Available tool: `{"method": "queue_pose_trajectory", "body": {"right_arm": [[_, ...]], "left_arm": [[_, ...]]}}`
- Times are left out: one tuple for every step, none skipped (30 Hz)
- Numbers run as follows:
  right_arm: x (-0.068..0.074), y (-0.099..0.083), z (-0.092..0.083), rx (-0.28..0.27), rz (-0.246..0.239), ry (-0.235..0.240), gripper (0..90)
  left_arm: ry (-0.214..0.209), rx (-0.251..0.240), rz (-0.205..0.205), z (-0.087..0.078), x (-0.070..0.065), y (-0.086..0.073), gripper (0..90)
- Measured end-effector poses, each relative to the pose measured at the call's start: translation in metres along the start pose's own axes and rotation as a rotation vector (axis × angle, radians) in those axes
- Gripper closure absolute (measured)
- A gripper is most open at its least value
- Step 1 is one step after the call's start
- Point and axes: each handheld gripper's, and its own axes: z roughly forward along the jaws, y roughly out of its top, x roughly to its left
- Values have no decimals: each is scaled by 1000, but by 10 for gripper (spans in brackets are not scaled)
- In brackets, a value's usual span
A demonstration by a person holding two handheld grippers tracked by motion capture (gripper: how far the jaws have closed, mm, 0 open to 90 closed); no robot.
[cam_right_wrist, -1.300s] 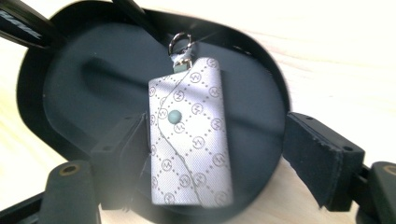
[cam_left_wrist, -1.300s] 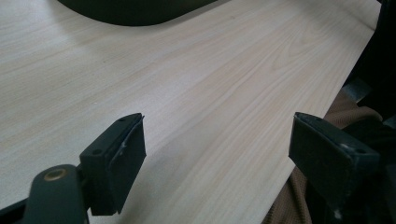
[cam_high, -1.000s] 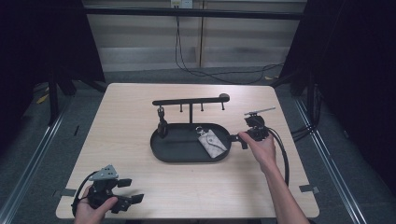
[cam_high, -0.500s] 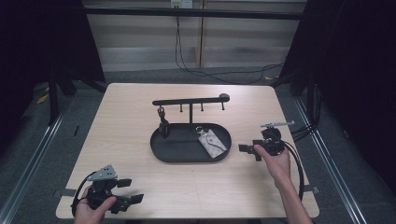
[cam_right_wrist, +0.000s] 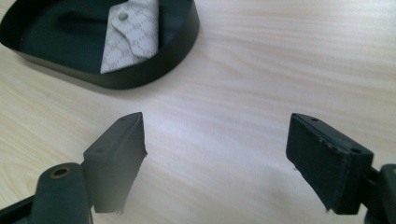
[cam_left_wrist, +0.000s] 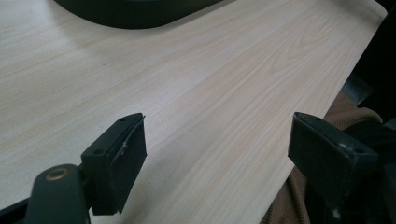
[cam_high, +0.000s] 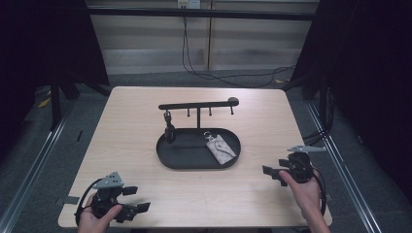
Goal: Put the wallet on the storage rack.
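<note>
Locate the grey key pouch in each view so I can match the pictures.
High view: the grey key pouch lies in the right half of the black oval tray, mid-table, under the hook rack.
Left gripper view: the pouch is not in it; a dark curved edge, probably the tray, sits along the top.
Right gripper view: the pouch lies at top left, inside the tray.
Shared landmark: the black tray on the pale wood table.
</note>
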Motion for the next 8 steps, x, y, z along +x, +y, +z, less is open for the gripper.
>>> {"method": "queue_pose_trajectory", "body": {"right_arm": [[0, -4, -2, -6, -1, 0, 198], [0, -7, -3, -8, -2, -3, 198], [1, -11, -5, -13, -1, -5, 199], [1, -14, -6, -17, -9, -7, 201], [1, -17, -7, -18, -14, -7, 200], [0, -20, -8, -17, -14, -8, 197], [-2, -23, -7, -13, -15, -13, 196], [-5, -25, -5, 2, -14, -20, 197]], "left_arm": [[5, -4, -2, -1, 1, 0, 192], [2, -9, -9, -1, 1, 0, 192], [11, -15, -11, -2, 2, -1, 192], [15, -19, -17, -2, 3, -1, 192], [19, -18, -22, -2, 3, -1, 192], [18, -13, -21, -1, 4, -1, 192], [19, -12, -23, -1, 5, -1, 192], [18, -9, -23, 0, 5, -1, 192]]}}
